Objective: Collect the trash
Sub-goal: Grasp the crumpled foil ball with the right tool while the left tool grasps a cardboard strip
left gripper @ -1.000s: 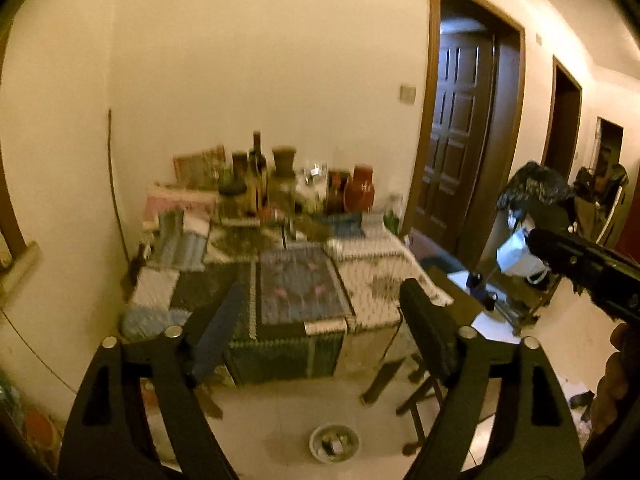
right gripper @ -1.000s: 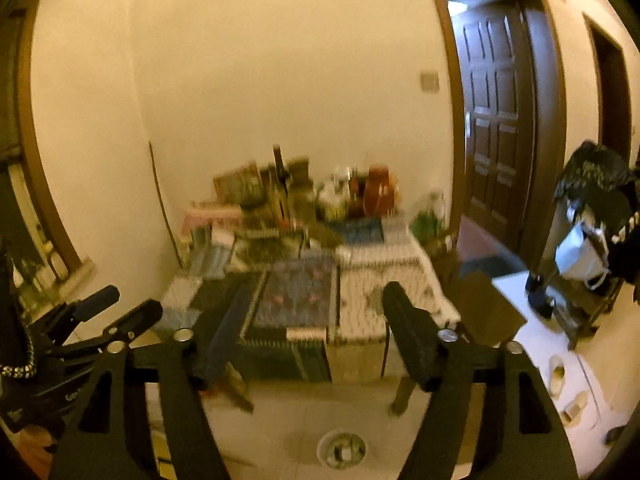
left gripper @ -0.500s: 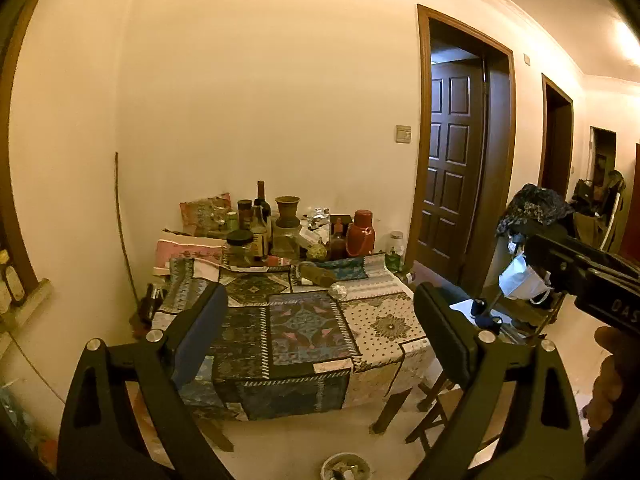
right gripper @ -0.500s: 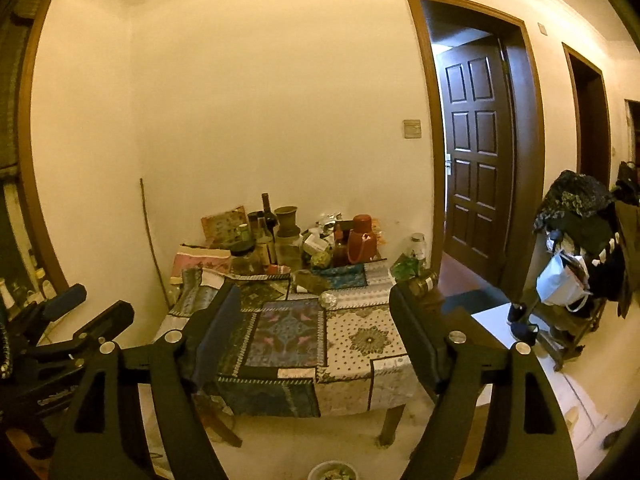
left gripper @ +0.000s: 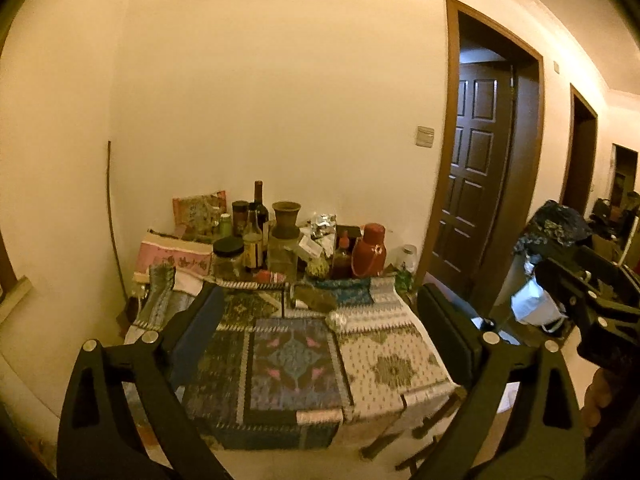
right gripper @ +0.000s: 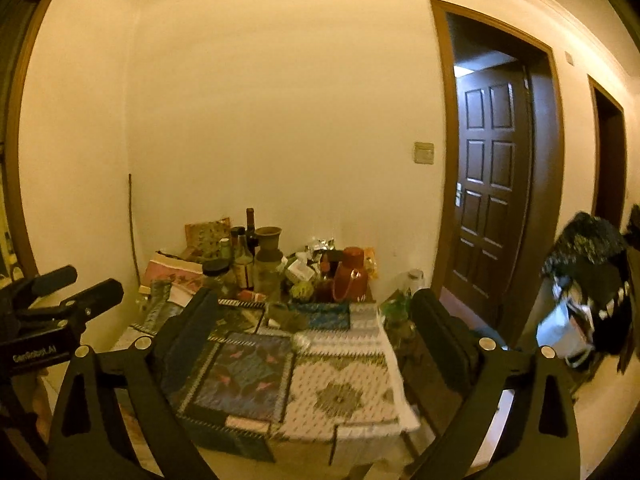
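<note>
Both grippers hung in the air in front of the table (left gripper: 396,364), short of its near edge, and neither one touched anything. The left gripper (left gripper: 320,312) had its jaws spread wide with nothing between them, and the right gripper (right gripper: 312,312) was spread just as wide and just as bare. From the left one's view, the right gripper showed at the far right side, and a hand (left gripper: 600,396) could be made out below it.

The table stood against the wall, covered by a patchwork cloth (left gripper: 292,356). The trash lay on that table: a crumpled silvery ball (left gripper: 336,319) sat near the middle of the cloth, and a crushed brownish wrapper or bottle (left gripper: 316,298) lay just behind it, toward the wall. I could not tell exactly what that second piece was.

Along the back of the table stood a crowd of things: a dark wine bottle (left gripper: 260,210), a clay vase (left gripper: 286,220), a black-lidded jar (left gripper: 228,258) and a red flask (left gripper: 370,250). Crumpled foil (left gripper: 322,222) sat among them near the wall. To the right of the table a dark wooden door (left gripper: 476,184) stood open.
</note>
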`<state>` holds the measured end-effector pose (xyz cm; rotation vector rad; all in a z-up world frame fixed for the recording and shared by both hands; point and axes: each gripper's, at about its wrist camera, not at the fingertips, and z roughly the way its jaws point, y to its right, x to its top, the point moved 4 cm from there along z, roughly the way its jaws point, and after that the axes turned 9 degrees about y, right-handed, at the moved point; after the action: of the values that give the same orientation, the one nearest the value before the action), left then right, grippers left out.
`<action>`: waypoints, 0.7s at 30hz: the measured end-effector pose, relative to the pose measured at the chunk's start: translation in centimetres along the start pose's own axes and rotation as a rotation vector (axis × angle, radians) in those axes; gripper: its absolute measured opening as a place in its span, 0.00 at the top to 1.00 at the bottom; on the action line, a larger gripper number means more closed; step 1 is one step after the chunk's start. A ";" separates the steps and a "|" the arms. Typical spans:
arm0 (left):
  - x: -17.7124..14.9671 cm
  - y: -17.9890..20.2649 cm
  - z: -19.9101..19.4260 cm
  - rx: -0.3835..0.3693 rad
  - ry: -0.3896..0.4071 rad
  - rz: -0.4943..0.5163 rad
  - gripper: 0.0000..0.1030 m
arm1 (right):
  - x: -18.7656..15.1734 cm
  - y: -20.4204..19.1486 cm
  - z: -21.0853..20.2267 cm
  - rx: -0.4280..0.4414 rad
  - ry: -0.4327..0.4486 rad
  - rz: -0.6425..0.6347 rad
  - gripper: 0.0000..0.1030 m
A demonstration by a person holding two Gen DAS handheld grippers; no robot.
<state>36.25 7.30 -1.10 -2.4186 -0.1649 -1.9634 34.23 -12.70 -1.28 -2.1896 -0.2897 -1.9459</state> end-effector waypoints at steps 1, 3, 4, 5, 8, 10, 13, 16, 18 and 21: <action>0.2 0.3 1.0 0.007 -0.003 0.000 0.05 | 0.2 0.5 0.9 0.012 -0.006 0.000 0.06; 0.6 1.1 3.0 0.019 -0.011 -0.005 0.05 | 0.5 1.3 2.6 0.040 -0.024 0.003 0.06; 0.7 1.5 3.8 0.026 -0.012 -0.008 0.05 | 0.5 1.6 3.3 0.055 -0.033 0.003 0.06; 0.8 1.8 4.6 0.035 -0.011 -0.012 0.05 | 0.5 2.0 4.0 0.068 -0.042 0.004 0.06; 0.9 2.7 7.1 0.069 -0.020 -0.023 0.05 | 0.4 3.1 6.3 0.096 -0.069 0.002 0.06; 0.9 3.0 8.4 0.084 -0.029 -0.030 0.05 | 0.2 3.7 7.7 0.109 -0.085 0.002 0.06; 0.7 3.2 10.2 0.105 -0.051 -0.027 0.05 | -0.3 4.2 9.6 0.123 -0.122 0.011 0.06; 0.4 3.0 11.8 0.127 -0.070 -0.021 0.05 | -1.0 4.6 11.6 0.129 -0.162 0.034 0.06; 0.1 2.6 13.1 0.130 -0.082 -0.029 0.05 | -1.6 4.6 13.0 0.128 -0.192 0.038 0.06; -0.1 1.8 15.3 0.123 -0.101 -0.036 0.05 | -2.4 4.5 15.1 0.116 -0.232 0.032 0.06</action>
<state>51.31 6.82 -4.33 -2.4532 -0.3227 -1.7872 49.56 -12.88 -5.44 -2.3279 -0.3889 -1.6161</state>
